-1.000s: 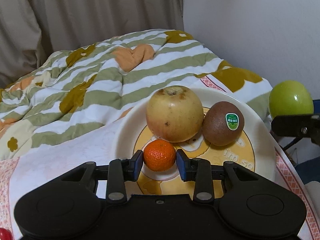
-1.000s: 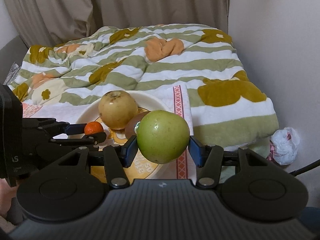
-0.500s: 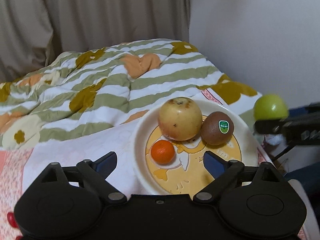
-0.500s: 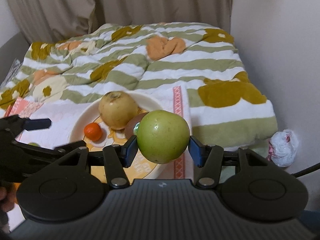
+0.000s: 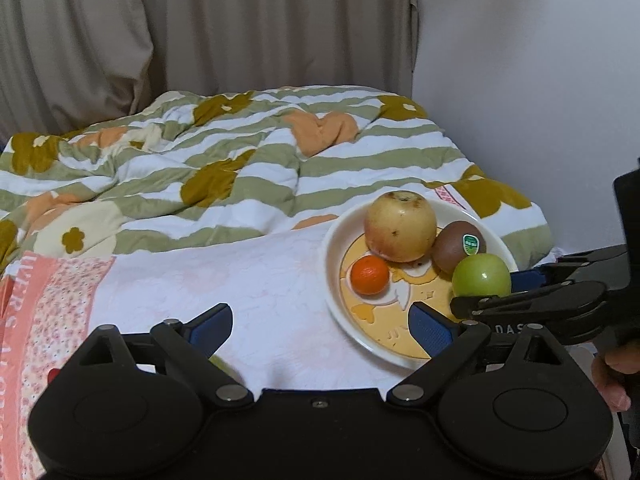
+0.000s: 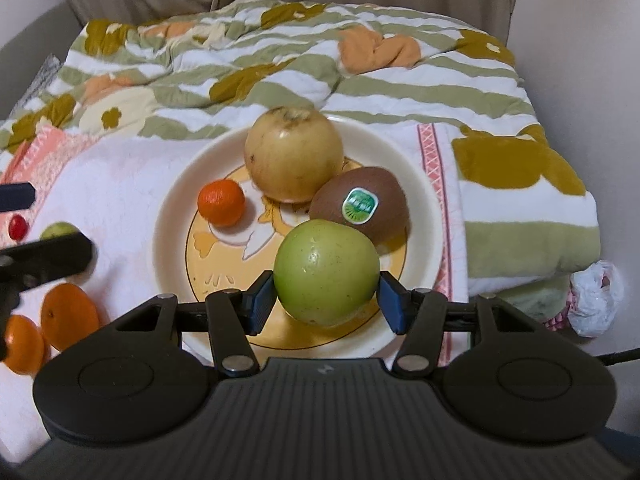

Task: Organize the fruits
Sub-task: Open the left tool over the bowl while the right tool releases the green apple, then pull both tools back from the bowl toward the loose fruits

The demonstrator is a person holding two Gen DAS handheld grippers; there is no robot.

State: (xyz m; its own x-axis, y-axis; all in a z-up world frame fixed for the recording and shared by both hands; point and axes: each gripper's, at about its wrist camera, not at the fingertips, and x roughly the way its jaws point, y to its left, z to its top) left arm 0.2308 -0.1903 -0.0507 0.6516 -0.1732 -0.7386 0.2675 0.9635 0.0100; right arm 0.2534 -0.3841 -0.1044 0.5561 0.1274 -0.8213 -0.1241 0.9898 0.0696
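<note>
A cream plate (image 6: 176, 216) (image 5: 332, 256) on the bed holds a yellow apple (image 6: 294, 154) (image 5: 400, 226), a kiwi with a green sticker (image 6: 360, 204) (image 5: 458, 244) and a small mandarin (image 6: 221, 203) (image 5: 370, 275). My right gripper (image 6: 326, 300) is shut on a green apple (image 6: 327, 272) (image 5: 482, 276) and holds it over the plate's near right part, just in front of the kiwi. My left gripper (image 5: 320, 326) is open and empty, over the white cloth left of the plate.
Loose fruit lies left of the plate: two oranges (image 6: 70, 316), a small green fruit (image 6: 58, 230) and a red one (image 6: 18, 227). A striped floral quilt (image 5: 240, 160) covers the bed behind. A white bag (image 6: 596, 300) lies past the bed's right edge.
My left gripper let go of the mandarin, opened wide and drew back to the left. My right gripper carried the green apple in over the plate.
</note>
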